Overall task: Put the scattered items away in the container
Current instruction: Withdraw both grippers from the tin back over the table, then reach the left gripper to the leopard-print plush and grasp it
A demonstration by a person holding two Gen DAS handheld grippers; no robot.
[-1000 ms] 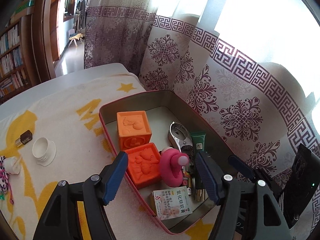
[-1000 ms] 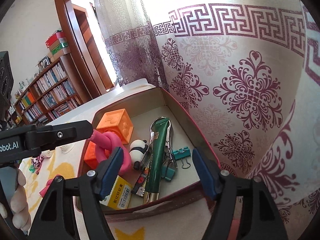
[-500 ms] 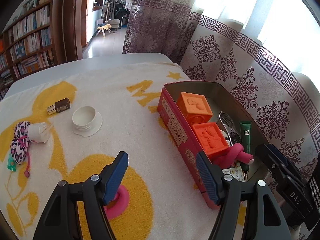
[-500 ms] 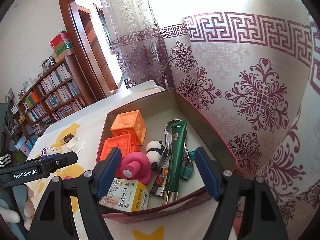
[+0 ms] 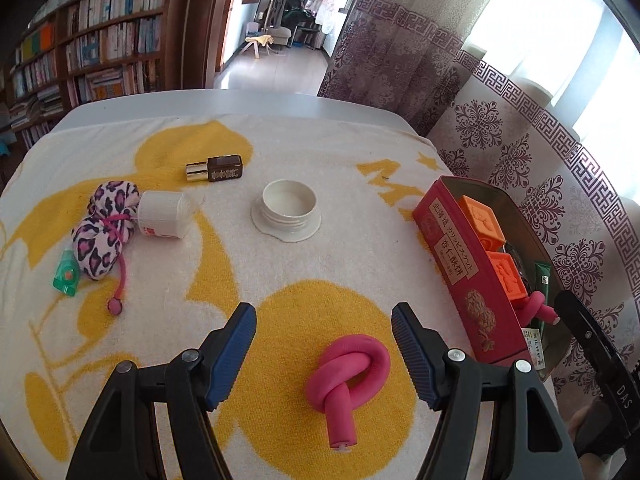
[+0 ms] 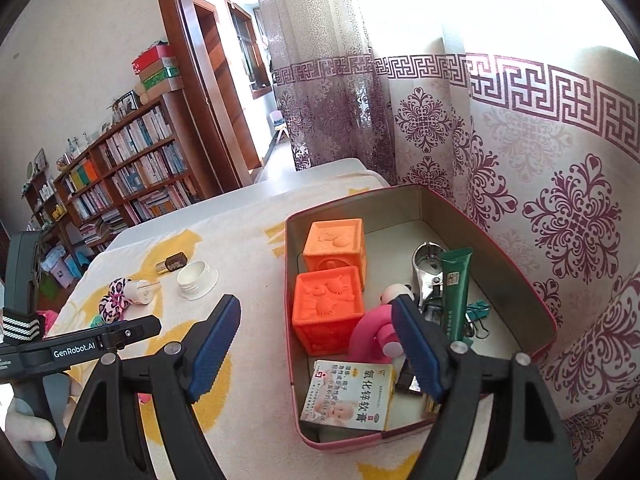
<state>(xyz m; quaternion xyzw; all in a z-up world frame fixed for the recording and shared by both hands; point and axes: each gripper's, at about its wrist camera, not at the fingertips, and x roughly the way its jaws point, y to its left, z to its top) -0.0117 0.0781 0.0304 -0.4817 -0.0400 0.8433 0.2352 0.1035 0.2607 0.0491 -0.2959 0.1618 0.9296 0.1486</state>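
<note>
Left gripper (image 5: 324, 332): jaws apart, empty, pink knot (image 5: 347, 376) between them on towel (image 5: 344, 216).
Right gripper (image 6: 316, 320): wide, just been opening, empty, above tin (image 6: 520, 280) edge.
Nearby: white lid (image 5: 289, 205), brown bottle (image 5: 216, 168), leopard pouch (image 5: 105, 232).

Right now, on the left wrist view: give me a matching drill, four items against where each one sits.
Items:
1. pink knot
2. white lid
3. orange blocks
4. green cap

Places:
A. inside the red tin
B. middle of the towel, alone
C. towel, between the left gripper fingers, untouched
D. beside the leopard pouch

Pairs: 1-C, 2-B, 3-A, 4-D
</note>
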